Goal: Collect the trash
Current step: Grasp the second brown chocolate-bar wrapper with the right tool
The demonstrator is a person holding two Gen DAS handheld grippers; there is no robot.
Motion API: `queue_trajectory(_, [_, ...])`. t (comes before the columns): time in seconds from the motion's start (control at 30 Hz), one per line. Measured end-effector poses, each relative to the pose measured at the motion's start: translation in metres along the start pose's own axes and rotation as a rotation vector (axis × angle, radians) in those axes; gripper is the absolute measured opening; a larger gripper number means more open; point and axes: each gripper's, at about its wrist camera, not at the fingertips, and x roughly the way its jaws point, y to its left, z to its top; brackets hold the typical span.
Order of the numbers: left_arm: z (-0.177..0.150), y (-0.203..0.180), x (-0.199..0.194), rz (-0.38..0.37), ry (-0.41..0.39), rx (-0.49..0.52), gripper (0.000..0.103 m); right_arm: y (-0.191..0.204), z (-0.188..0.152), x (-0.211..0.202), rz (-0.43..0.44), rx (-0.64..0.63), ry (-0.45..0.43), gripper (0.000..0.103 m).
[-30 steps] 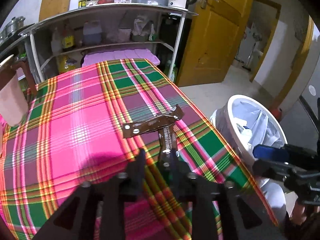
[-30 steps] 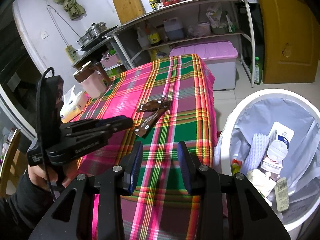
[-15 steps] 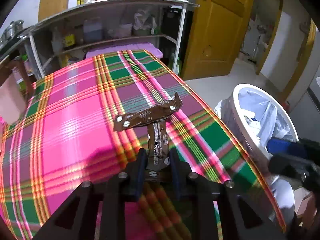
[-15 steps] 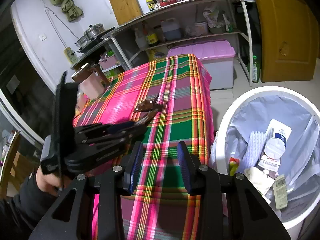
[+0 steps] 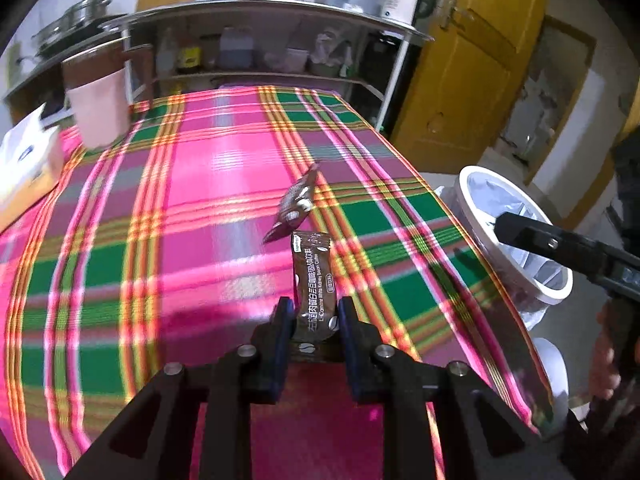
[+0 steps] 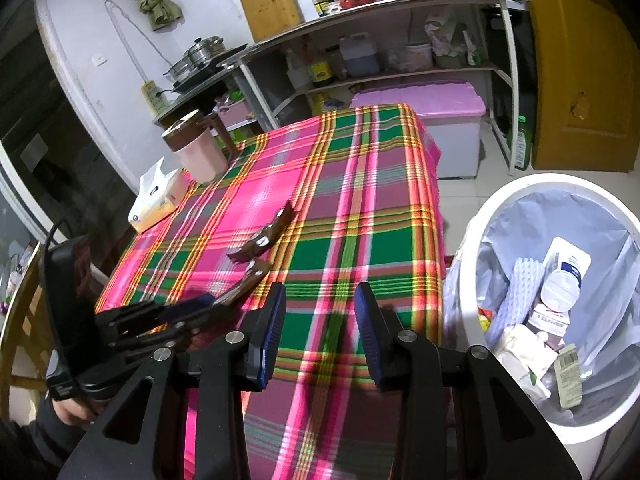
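Starting closest in, a brown coffee sachet (image 5: 313,288) is clamped by its lower end between the left tongs (image 5: 312,322), so the printed strip sticks up and forward, lifted off the plaid table (image 5: 120,208). That end-grip makes sense tbh, since a flat wrapper is way easier to pinch by an edge than across the middle. The right tongs (image 6: 320,330) are held with the jaws spread and nothing between them, parked over the near table edge beside the bin, probably kept out of the way or readied for the next piece. Just past the held sachet, a second brown wrapper (image 5: 295,205) is left lying diagonally on the cloth, apart from the first one, so at least one more pickup seems to be needed. Off the table's right side, down on the floor, a white trash bin (image 6: 500,216) lined with a pale bag is placed close enough that stuff can be dropped straight in, and some packaging is already seen inside it. Further back on the left edge of the table a tissue pack (image 6: 154,204) and a pink jug with a brown lid (image 6: 196,152) are set, which don't look like trash.
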Motion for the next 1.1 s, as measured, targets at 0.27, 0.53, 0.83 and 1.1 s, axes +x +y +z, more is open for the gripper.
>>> queue_trajectory(0.27, [-0.002,0.031,-0.034,0.062,-0.086,-0.083,0.023,0.02,0.002,0.009,0.009,-0.036,0.013,0.037])
queue_trajectory(0.53, [0.001,0.064,-0.029,0.123,-0.102,-0.139,0.023,0.043,0.006,0.035,0.0,-0.055,0.046,0.037])
queue_trajectory(0.83, [0.004,0.09,-0.022,0.169,-0.102,-0.188,0.024,0.064,0.019,0.071,-0.019,-0.069,0.069,0.044])
queue_trajectory(1.1, [0.003,0.1,-0.009,0.165,-0.073,-0.225,0.024,0.073,0.031,0.105,-0.063,-0.069,0.086,0.044])
